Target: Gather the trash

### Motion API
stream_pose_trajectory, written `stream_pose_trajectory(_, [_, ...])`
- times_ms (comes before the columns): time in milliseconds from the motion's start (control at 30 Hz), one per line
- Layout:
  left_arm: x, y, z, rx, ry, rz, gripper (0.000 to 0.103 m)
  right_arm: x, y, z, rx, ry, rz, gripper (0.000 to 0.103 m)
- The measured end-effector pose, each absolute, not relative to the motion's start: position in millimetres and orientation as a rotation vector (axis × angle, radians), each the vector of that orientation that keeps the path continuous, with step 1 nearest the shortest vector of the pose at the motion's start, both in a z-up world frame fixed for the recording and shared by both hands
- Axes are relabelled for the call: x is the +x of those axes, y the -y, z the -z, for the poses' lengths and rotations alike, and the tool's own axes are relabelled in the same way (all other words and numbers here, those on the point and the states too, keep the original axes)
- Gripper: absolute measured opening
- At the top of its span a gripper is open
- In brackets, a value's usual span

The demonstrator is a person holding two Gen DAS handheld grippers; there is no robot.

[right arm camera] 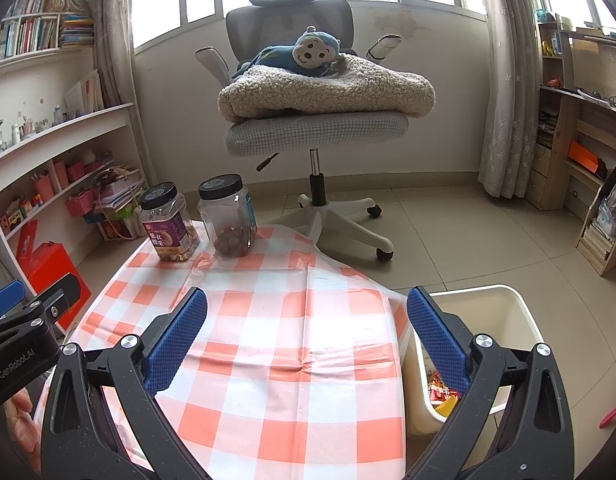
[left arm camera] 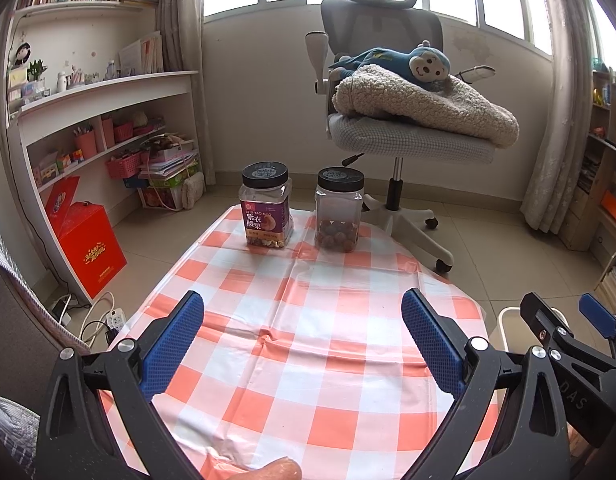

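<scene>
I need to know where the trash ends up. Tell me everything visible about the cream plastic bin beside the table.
The cream plastic waste bin stands upright on the tiled floor, at the right edge of the checked-cloth table. It is rectangular with rounded corners and a thick rim, open-topped with no lid. Red and yellow wrappers lie at its bottom. The right hand-held gripper partly hides its near wall.

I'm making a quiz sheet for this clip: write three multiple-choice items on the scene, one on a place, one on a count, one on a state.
1. Where is the white bin?
A. on the chair
B. on the floor beside the table's right edge
C. on the bookshelf

2. How many black-lidded jars stand on the checked tablecloth?
A. one
B. two
C. four

3. How are the right gripper jaws?
A. wide open, empty
B. shut on a jar
C. shut on a wrapper

Answers: 1 B, it stands right of the cloth; 2 B, labelled jar and clear jar; 3 A, only cloth shows between them.
</scene>
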State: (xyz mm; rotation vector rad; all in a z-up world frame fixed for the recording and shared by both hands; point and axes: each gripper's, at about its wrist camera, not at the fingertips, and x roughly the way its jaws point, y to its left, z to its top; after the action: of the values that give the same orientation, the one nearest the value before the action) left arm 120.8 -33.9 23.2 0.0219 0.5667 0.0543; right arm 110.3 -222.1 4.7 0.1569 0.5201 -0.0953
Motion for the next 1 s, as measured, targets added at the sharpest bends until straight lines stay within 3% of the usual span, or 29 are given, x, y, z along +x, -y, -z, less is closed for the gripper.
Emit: stream_pose_trajectory(1000, [119.9, 34.4, -18.0, 0.016, -0.570, -0.072, 0.096, 104.0, 220.6, 5.9, 0.147, -0.538, 0.083, 0.096])
